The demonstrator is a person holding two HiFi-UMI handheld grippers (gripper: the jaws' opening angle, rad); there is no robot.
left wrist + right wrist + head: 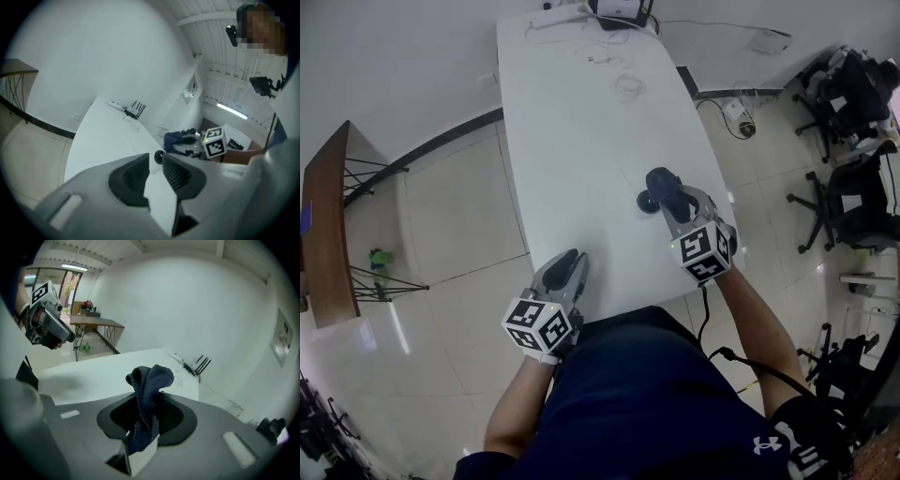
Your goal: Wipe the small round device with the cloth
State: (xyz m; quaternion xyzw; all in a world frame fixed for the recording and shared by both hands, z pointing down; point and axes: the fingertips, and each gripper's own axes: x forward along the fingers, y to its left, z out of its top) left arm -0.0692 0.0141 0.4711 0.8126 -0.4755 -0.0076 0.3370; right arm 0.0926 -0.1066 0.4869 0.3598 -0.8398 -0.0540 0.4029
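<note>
Small round device point(648, 201) on white table point(572, 141), seemingly touching cloth point(661, 180), tiled floor point(459, 216)

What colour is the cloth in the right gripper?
The cloth is dark navy blue, plain with no pattern; it shows best in the right gripper view.

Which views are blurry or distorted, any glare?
Head view: fisheye bows the white rectangular table; glare on floor tiles. Left gripper view: soft, the small round black device smeared. Right gripper view: dark blue cloth fairly sharp, corners vignetted black.
</note>
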